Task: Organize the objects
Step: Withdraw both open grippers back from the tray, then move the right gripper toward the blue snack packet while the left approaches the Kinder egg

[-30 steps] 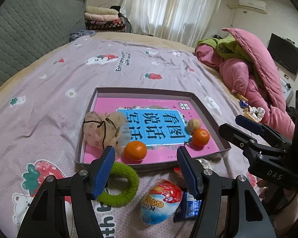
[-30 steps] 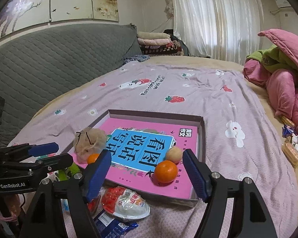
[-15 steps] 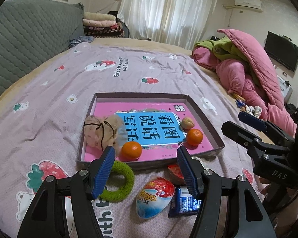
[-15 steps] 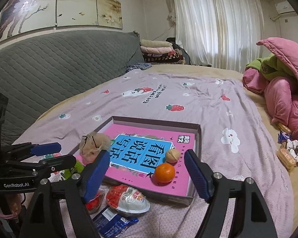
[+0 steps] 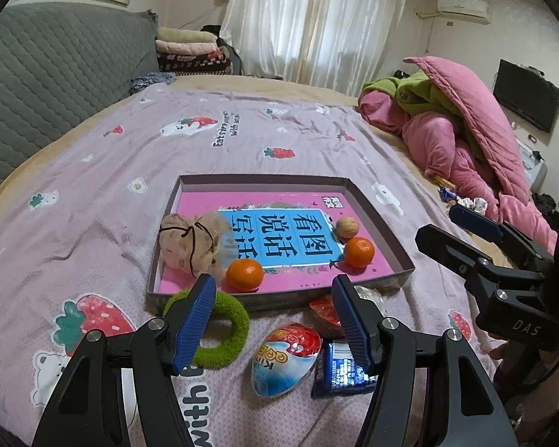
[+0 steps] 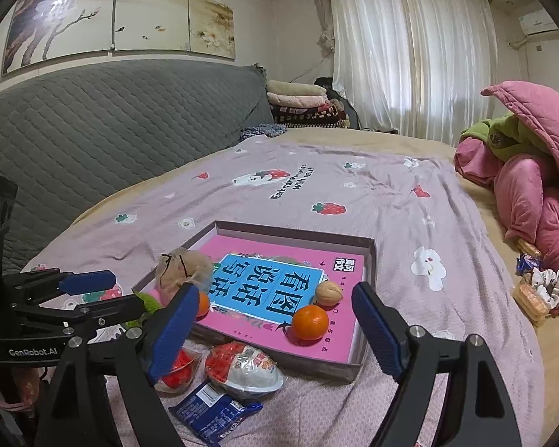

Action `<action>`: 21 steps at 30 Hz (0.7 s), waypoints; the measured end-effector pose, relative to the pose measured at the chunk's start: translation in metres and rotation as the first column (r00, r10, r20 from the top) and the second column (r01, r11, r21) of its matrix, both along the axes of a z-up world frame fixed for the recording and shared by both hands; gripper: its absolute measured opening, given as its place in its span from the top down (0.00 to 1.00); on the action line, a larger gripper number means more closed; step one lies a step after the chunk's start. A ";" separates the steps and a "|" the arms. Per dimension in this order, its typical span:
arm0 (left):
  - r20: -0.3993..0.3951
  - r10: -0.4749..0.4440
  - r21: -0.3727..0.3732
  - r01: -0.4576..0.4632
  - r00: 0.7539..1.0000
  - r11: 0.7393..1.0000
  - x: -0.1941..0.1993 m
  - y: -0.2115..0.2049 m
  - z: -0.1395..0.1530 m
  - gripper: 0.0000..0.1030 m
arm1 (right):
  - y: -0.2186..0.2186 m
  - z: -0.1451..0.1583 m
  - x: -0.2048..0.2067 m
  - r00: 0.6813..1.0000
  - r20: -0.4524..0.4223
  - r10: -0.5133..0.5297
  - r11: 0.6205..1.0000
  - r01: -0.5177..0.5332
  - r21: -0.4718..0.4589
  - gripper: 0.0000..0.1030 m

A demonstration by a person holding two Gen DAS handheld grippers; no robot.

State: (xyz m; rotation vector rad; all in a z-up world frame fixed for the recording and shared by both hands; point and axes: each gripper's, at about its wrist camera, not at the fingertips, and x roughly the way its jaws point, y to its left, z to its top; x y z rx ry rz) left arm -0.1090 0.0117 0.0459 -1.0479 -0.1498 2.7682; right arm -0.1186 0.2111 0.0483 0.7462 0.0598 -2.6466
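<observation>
A shallow grey box (image 5: 372,208) (image 6: 370,257) on the bed holds a pink book, a beige drawstring pouch (image 5: 186,242) (image 6: 182,272), two oranges (image 5: 244,274) (image 5: 359,252) (image 6: 309,322) and a walnut (image 5: 347,227) (image 6: 328,292). In front of the box lie a green fuzzy ring (image 5: 227,331), an egg-shaped snack (image 5: 287,357) (image 6: 242,368), a blue packet (image 5: 341,372) (image 6: 214,415) and a red jelly cup (image 5: 322,309) (image 6: 179,367). My left gripper (image 5: 274,320) is open and empty above these. My right gripper (image 6: 275,331) is open and empty over the box's near edge.
A lilac strawberry-print sheet (image 5: 93,193) covers the bed. Pink and green quilts (image 5: 466,130) (image 6: 533,171) pile at the right. A grey padded headboard (image 6: 93,130) stands at the left, folded blankets (image 5: 190,52) at the far end. Snacks and a scrunchie (image 6: 540,290) lie at the right edge.
Both grippers have drawn back and risen a little, so the box and loose items sit farther away in view. Both stay open and empty.
</observation>
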 end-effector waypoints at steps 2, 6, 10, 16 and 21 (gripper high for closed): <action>-0.002 0.000 0.004 0.000 1.000 1.000 0.002 -0.001 -0.001 0.36 | -0.001 -0.001 0.002 1.000 0.001 -0.006 1.000 0.006 0.005 0.19; 0.001 0.002 0.009 -0.002 1.000 1.000 0.005 -0.003 -0.003 0.35 | -0.003 -0.005 0.004 1.000 0.010 -0.019 1.000 0.019 0.022 0.18; 0.002 0.011 0.009 -0.011 1.000 1.000 0.010 -0.006 -0.006 0.27 | -0.008 -0.010 0.006 0.999 0.016 -0.037 0.999 0.036 0.037 0.17; 0.009 0.004 0.006 -0.004 1.000 1.000 0.019 -0.010 -0.012 0.27 | -0.011 -0.015 0.013 0.999 0.003 -0.052 0.998 0.052 0.023 0.17; 0.015 0.004 0.019 -0.004 1.000 1.000 0.024 -0.015 -0.014 0.27 | -0.012 -0.018 0.021 0.998 -0.014 -0.063 0.997 0.064 0.031 0.17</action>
